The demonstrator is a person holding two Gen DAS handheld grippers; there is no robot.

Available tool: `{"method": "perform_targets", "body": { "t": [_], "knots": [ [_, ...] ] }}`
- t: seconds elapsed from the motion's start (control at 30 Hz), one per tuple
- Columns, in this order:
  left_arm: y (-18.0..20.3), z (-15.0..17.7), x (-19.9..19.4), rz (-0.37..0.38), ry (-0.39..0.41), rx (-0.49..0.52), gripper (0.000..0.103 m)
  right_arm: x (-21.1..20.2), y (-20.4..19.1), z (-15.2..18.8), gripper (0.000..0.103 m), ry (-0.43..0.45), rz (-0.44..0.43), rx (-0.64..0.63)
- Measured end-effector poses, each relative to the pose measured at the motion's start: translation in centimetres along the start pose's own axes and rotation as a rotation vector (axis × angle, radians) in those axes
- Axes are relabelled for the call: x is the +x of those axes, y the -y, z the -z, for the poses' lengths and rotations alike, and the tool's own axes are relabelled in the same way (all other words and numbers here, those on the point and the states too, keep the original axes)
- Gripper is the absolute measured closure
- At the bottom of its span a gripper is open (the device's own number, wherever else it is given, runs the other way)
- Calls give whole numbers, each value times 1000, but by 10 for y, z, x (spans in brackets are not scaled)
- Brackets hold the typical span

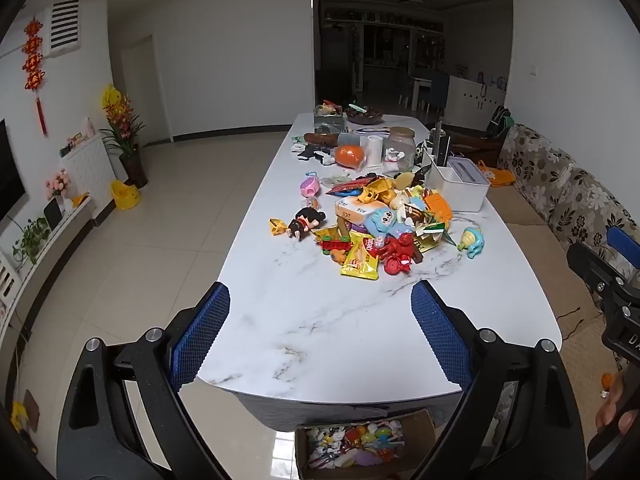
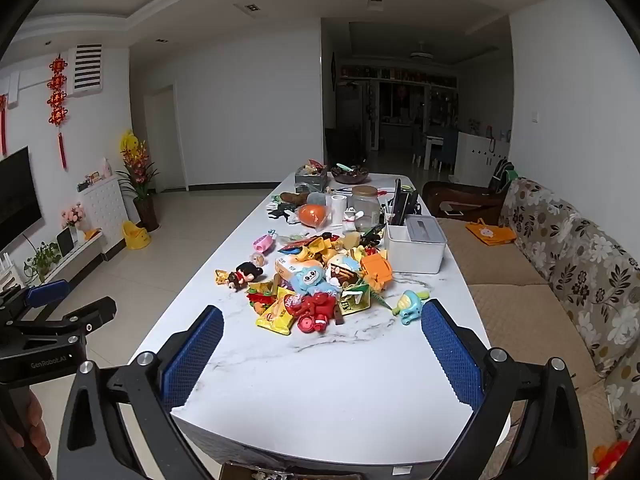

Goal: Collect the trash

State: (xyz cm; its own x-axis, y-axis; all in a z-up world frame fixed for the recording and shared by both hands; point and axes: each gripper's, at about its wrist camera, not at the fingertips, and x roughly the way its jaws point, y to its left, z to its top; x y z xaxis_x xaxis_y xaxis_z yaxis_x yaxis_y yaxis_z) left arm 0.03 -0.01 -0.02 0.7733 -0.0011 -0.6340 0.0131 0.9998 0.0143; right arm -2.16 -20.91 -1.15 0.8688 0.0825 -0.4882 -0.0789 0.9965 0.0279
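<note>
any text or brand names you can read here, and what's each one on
"GenRobot.AI": on the black body of the left gripper, seen from the right wrist view.
"SOFT": on the orange and white tissue pack in the pile.
"DA": on the right gripper's body; the rest is cut off at the picture's edge.
Yellow snack wrapper: red lettering, too distorted to read.
Green and yellow packet: print too small to read.

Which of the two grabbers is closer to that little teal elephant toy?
Right. The right gripper has the teal elephant toy just beyond its right-hand finger; the left gripper hangs farther left.
</note>
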Motion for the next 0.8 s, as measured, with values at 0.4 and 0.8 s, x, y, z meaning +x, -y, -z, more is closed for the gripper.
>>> {"method": "perform_targets", "body": {
  "t": [0.4,0.8],
  "knots": [
    [0,0,0,1,-1,3,13,0,0,0,5,-1,-1,0],
    [4,12,3,1,-4,1,13,1,0,-1,5,-3,-1,2]
  ]
}}
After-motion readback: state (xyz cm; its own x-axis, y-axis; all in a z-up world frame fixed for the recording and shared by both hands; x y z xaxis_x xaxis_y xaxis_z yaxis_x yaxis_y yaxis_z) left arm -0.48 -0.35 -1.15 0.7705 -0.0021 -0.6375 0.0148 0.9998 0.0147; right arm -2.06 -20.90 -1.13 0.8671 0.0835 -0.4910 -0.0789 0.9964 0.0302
